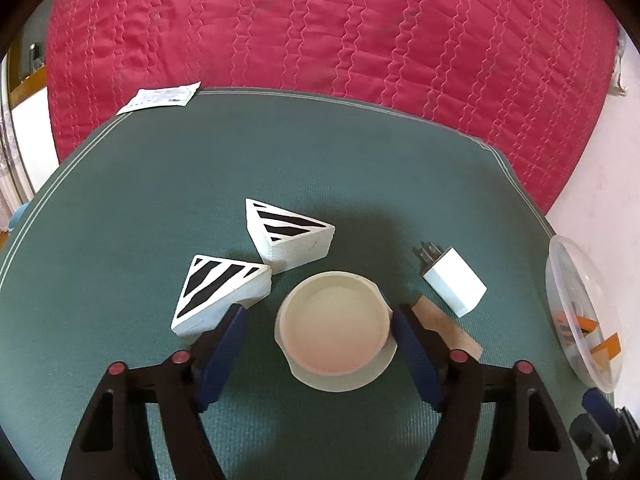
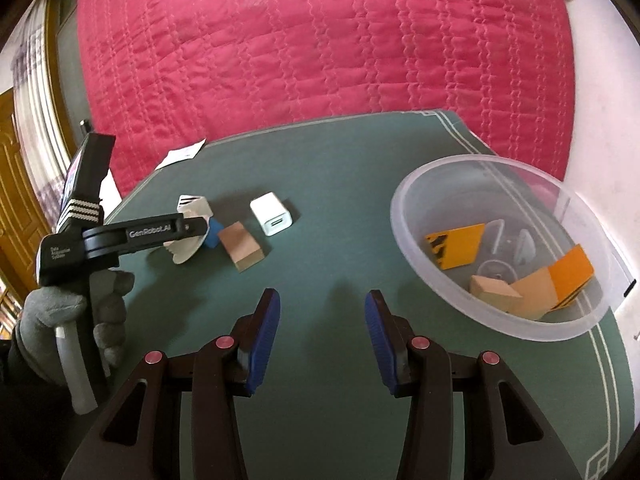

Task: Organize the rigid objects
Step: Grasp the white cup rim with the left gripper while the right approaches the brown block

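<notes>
1. Green matting [image 2: 328, 208] covers the work surface; a pink quilted cover [image 1: 320, 28] lies behind it.
2. Translucent plastic bowl [image 2: 404, 216] sits at the right of the mat. It holds orange blocks with black stripes [image 2: 456, 246], tan wooden blocks [image 2: 496, 292] and some pale items that cannot be identified through the plastic. In the left wrist view the bowl [image 1: 560, 264] is cut off by the frame edge.
3. Cream round dish [image 1: 334, 326], shallow and empty, rests on a slightly wider pale base with a small lip. It lies between the blue pads of the left gripper [image 1: 320, 340]. The right pad [image 1: 404, 332] is at the dish rim; the left pad [image 1: 228, 332] stands clear of it, so the jaws are apart and not clamped.
4. Two white triangular wedges with black stripes [image 1: 224, 292] [image 1: 288, 236] lie just beyond the dish, touching each other.
5. White charger plug [image 1: 454, 282] lies to the right, prongs pointing away.
6. Tan wooden block [image 1: 444, 330] is partly hidden behind the right finger.
7. Right gripper [image 2: 322, 332] hovers over bare mat, jaws parted with nothing between them.
8. Gloved hand [image 2: 60, 320] grips the left tool's handle; the tool hides most of the dish in that view.
9. White paper [image 1: 160, 98] lies at the mat's far corner; its print is illegible.
</notes>
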`<action>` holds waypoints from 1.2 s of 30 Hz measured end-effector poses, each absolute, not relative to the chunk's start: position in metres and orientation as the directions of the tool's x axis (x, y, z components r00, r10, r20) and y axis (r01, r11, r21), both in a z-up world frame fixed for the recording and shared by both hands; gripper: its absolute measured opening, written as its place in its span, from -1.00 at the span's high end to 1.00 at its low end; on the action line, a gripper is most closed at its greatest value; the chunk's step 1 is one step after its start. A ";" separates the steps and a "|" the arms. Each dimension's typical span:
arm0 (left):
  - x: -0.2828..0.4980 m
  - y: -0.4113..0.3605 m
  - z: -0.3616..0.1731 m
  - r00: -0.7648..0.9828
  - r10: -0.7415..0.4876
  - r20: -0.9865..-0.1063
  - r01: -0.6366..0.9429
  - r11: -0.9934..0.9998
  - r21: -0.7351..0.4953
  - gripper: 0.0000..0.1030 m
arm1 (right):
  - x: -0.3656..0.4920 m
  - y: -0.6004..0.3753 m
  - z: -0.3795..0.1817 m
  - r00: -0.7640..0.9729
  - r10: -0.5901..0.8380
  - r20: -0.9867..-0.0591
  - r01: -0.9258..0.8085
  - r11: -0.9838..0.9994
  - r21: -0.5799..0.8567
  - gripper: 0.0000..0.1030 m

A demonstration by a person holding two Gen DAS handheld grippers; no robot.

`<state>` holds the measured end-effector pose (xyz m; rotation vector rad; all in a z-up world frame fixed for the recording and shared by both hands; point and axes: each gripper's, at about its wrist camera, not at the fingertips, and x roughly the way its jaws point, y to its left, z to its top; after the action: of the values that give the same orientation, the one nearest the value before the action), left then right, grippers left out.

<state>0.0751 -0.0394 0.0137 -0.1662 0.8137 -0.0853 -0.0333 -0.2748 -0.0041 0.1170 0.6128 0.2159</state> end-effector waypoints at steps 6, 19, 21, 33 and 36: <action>0.073 -0.044 0.012 0.679 -0.172 -0.714 0.051 0.981 -0.188 -0.25 | -0.025 -0.265 -0.009 0.756 0.278 -0.593 -0.193 0.960 0.203 0.11; 0.033 -0.028 0.026 0.715 -0.182 -0.675 0.090 0.982 -0.169 -0.25 | 0.006 -0.231 -0.006 0.683 0.356 -0.638 -0.294 0.933 0.206 0.11; 0.025 -0.023 0.024 0.713 -0.181 -0.677 0.089 0.982 -0.168 -0.25 | 0.014 -0.223 -0.007 0.672 0.364 -0.645 -0.307 0.930 0.205 0.11; 0.009 -0.009 0.020 0.722 -0.182 -0.667 0.093 0.982 -0.166 -0.25 | 0.063 -0.190 -0.015 0.636 0.337 -0.695 -0.323 0.933 0.157 0.11; 0.009 -0.008 0.019 0.723 -0.189 -0.665 0.098 0.980 -0.172 -0.25 | 0.071 -0.183 -0.016 0.636 0.317 -0.703 -0.327 0.936 0.126 0.11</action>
<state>0.0086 -0.0082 0.0193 -0.1280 0.7466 -0.1586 0.0714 -0.1827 -0.0165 -0.0133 0.8008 0.3679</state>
